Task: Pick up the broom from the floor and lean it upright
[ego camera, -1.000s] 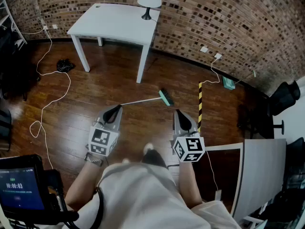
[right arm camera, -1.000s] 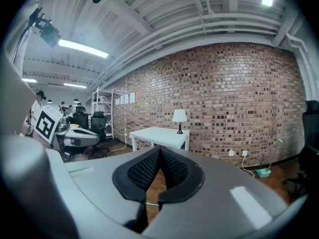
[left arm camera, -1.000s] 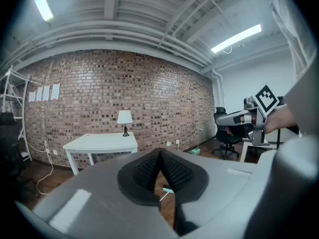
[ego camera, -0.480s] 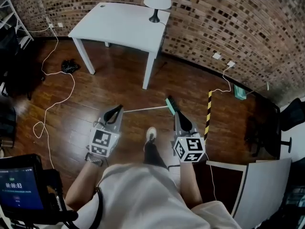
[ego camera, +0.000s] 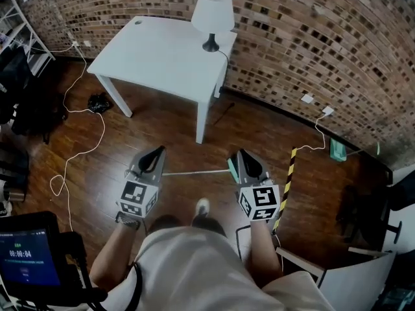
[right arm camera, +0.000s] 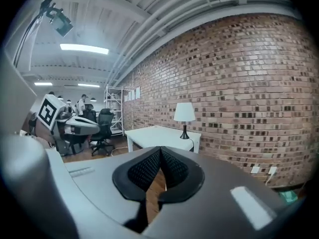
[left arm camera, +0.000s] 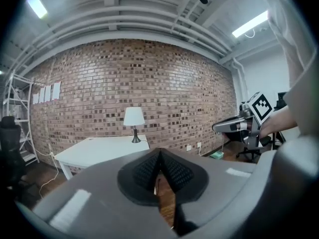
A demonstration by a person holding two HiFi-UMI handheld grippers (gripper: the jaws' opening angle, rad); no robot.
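Note:
The broom (ego camera: 194,172) lies flat on the wooden floor in the head view, its thin pale handle running left to right and its teal head (ego camera: 231,168) at the right end. My left gripper (ego camera: 157,149) hovers over the handle's left end, and its jaws are shut and empty (left arm camera: 159,154). My right gripper (ego camera: 242,153) hangs just right of the teal head, also shut with nothing in it (right arm camera: 160,151). Both grippers point forward and slightly down, above the floor and apart from the broom.
A white table (ego camera: 162,50) with a white lamp (ego camera: 213,15) stands ahead against the brick wall. A white cable (ego camera: 84,148) loops over the floor at left near a black bundle (ego camera: 99,101). Yellow-black tape (ego camera: 287,173) marks the floor at right. My shoe (ego camera: 202,207) is below the broom.
The person has walked forward: the table and broom have come closer, and the broom now lies right between the two gripper tips. Both grippers stayed shut.

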